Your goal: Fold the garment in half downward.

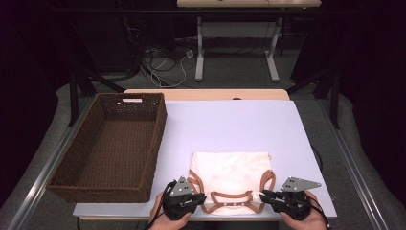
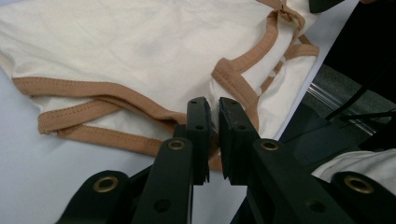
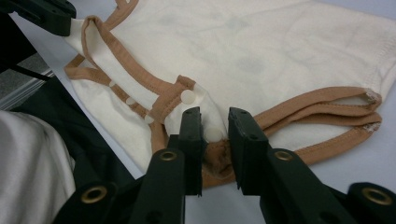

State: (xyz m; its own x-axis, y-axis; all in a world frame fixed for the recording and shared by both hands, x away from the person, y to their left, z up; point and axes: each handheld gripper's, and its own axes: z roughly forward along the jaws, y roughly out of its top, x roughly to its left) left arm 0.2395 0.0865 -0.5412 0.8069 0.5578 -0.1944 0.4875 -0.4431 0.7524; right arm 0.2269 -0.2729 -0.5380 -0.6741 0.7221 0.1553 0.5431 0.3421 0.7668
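Left gripper [image 2: 212, 109] fingers stand slightly apart around the tan-trimmed edge of the cream bodysuit [image 1: 232, 173]; right gripper [image 3: 215, 119] fingers straddle its snap tab, barely parted. Beyond them it lies flat on the desk [image 1: 230, 127]. Soft, light, limp: best pinched at the sturdier trim.

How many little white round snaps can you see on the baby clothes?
5, in the right gripper view: three in a row along the tan strip, one on the flap, one between the fingers. Others may be hidden.
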